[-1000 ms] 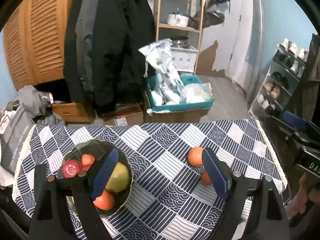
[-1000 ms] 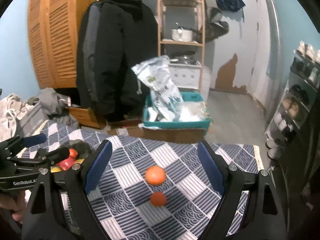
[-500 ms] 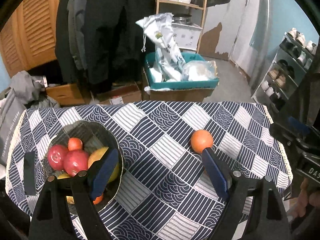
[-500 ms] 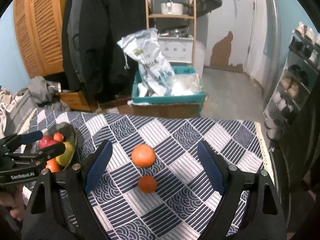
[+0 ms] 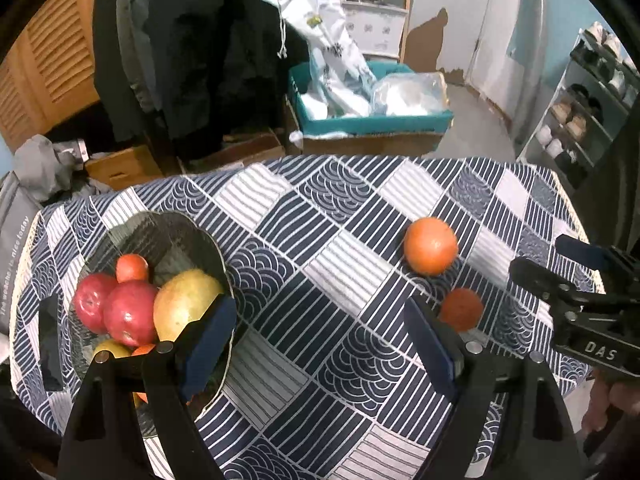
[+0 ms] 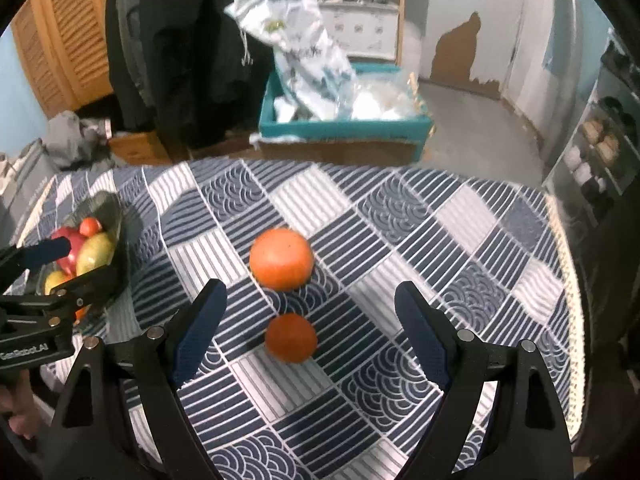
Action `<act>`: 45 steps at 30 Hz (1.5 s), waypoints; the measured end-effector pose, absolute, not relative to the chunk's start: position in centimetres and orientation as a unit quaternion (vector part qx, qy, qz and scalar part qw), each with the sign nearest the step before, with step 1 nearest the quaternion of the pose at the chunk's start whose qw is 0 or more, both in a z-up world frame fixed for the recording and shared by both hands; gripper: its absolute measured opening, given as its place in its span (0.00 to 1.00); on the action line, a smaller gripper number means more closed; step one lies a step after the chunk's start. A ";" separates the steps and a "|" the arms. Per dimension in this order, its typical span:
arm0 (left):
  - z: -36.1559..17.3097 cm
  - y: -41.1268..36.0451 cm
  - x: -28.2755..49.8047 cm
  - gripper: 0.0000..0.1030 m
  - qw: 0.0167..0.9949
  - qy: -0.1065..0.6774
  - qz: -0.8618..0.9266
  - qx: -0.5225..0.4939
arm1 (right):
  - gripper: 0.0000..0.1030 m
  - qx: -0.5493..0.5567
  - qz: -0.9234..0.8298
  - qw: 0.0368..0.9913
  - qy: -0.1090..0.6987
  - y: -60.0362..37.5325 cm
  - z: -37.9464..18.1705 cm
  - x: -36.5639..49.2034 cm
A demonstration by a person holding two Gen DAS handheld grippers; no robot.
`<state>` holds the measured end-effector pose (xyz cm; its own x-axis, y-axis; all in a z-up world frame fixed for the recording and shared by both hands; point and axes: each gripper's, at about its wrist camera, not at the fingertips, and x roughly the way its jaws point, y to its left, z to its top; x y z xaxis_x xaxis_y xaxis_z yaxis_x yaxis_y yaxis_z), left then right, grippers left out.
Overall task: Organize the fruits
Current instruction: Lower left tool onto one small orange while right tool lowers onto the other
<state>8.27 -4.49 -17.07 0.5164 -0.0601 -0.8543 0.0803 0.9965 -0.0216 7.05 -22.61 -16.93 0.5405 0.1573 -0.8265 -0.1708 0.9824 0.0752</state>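
Note:
A large orange (image 6: 281, 258) and a small orange (image 6: 291, 337) lie on the patterned tablecloth (image 6: 400, 248). My right gripper (image 6: 310, 336) is open and empty, its jaws standing either side of the small orange, just above it. A dark glass bowl (image 5: 172, 236) on the left holds red apples (image 5: 130, 312), a yellow-green fruit (image 5: 184, 304) and small oranges. My left gripper (image 5: 320, 344) is open and empty, over the cloth between bowl and oranges. Both oranges show in the left wrist view (image 5: 430, 245), where the right gripper (image 5: 560, 272) enters from the right.
The bowl also shows at the left in the right wrist view (image 6: 116, 216), behind the left gripper (image 6: 56, 264). Beyond the table's far edge stand a teal crate with bags (image 5: 372, 116), hanging coats (image 5: 180, 40), cardboard boxes and a shoe rack (image 5: 588, 92).
Both grippers have tilted down and moved closer to the table. The right gripper now straddles the small orange. The fruit in the bowl and both oranges have not moved.

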 end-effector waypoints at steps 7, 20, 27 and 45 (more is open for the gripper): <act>-19.8 -4.0 9.0 0.84 0.851 0.524 -0.035 0.001 | 0.84 -0.007 0.104 0.851 0.516 -21.8 -21.1 8.1; -22.4 -4.0 9.6 0.84 0.838 0.544 -0.031 0.008 | 0.75 0.002 0.114 0.812 0.572 -21.0 -26.5 8.8; -22.7 -4.5 9.8 0.84 0.837 0.545 -0.039 0.011 | 0.47 0.000 0.130 0.802 0.583 -20.2 -27.5 9.3; -22.0 -10.4 12.9 0.84 0.841 0.531 -0.105 0.010 | 0.45 0.007 0.066 0.838 0.541 -25.3 -24.3 10.0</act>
<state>12.91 -10.43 -22.01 0.4134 -0.1665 -0.8952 0.1871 0.9777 -0.0954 10.00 -25.29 -24.34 0.4052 0.1187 -0.9065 -0.1029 0.9912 0.0838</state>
